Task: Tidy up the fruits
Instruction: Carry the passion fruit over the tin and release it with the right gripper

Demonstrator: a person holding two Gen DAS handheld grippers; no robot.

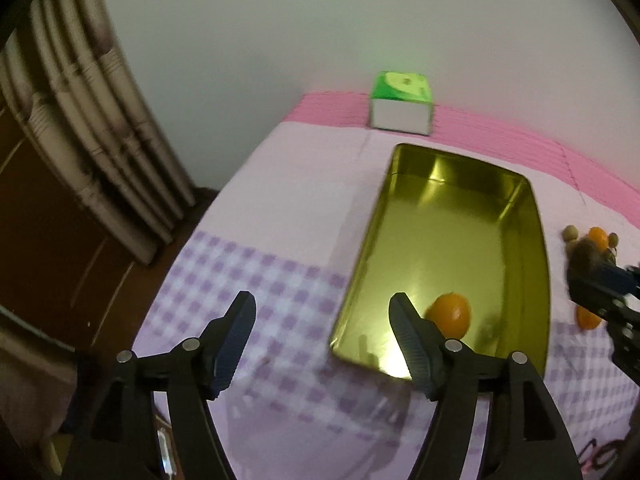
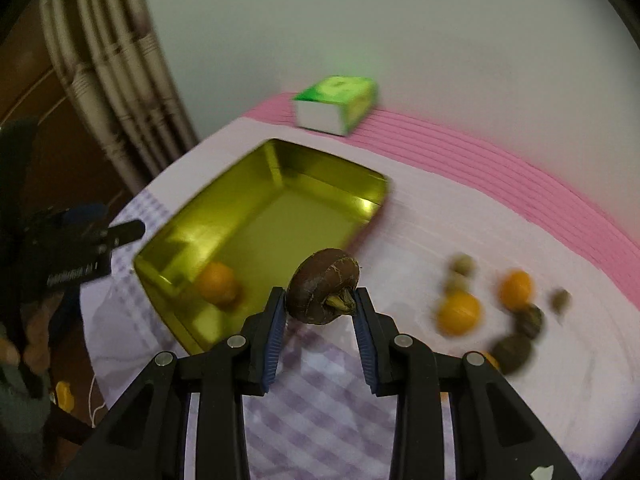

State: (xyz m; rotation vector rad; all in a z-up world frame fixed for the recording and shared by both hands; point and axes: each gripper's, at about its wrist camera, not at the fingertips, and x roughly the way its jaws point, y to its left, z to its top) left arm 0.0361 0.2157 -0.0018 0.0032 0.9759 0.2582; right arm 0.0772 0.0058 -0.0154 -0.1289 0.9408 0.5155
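A: Start at the left. What does your left gripper show?

B: Your left gripper stands with its jaws apart and nothing between the pads. It hangs over the checked cloth, just left of the near corner of the gold tin. Its right finger overlaps the tin's near edge in the left wrist view.

A: What lies in the tin?

B: One orange fruit rests on the tin floor, near the front wall. The remainder of the floor is bare metal.

A: And your right gripper?

B: Your right gripper is clamped on a brown bulb, dark and round, with a pale stub facing the camera. Both blue pads press on its sides. The bulb is held above the cloth, just beside the tin's near right wall; whether it hangs over the tin itself, you cannot tell.

A: Continue to the right.

B: Loose fruit lies on the cloth, well apart from the tin. In the right wrist view you see two orange fruits, one nearer and one farther, with several small dark and greenish pieces around them. Motion blur hides their exact kind.

A: Anything at the back?

B: A green and white box stands on the pink strip behind the tin, against the pale wall. A striped curtain hangs at the far left.
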